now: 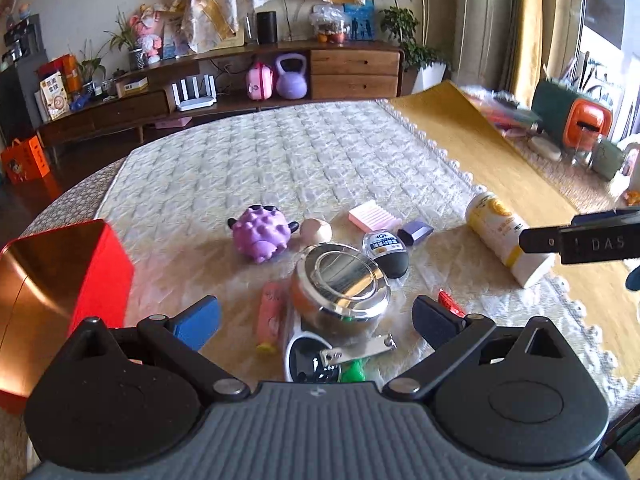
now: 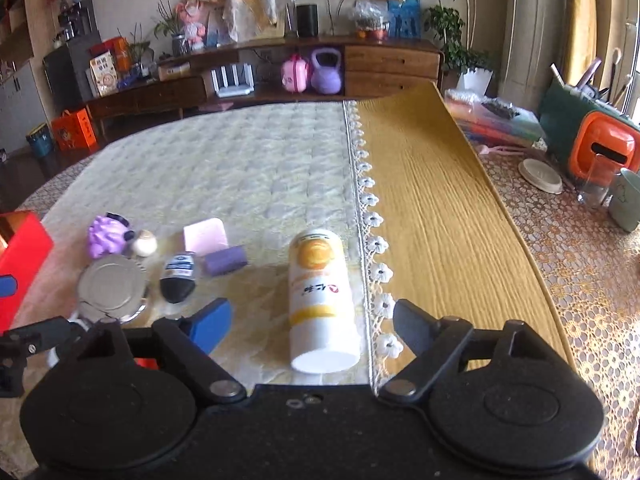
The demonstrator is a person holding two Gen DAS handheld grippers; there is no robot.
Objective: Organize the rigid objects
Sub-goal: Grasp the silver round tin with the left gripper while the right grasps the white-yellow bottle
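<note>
In the left wrist view my left gripper (image 1: pixel 316 318) is open, its jaws on either side of a shiny steel pot (image 1: pixel 340 284) that lies among small items: a pink tube (image 1: pixel 270 318), nail clippers (image 1: pixel 356 350), a purple spiky toy (image 1: pixel 262 234), a pink soap dish (image 1: pixel 374 215), a black-and-white oval case (image 1: pixel 386 254) and a purple block (image 1: pixel 416 231). In the right wrist view my right gripper (image 2: pixel 312 322) is open around a white-and-yellow bottle (image 2: pixel 320 300) lying on its side. The bottle also shows in the left wrist view (image 1: pixel 504 236).
A red box (image 1: pixel 52 280) stands at the left on the quilted cloth (image 1: pixel 280 160). A yellow runner (image 2: pixel 432 208) lies to the right. An orange device (image 2: pixel 604 148), cups and a white lid (image 2: pixel 540 174) sit at the far right.
</note>
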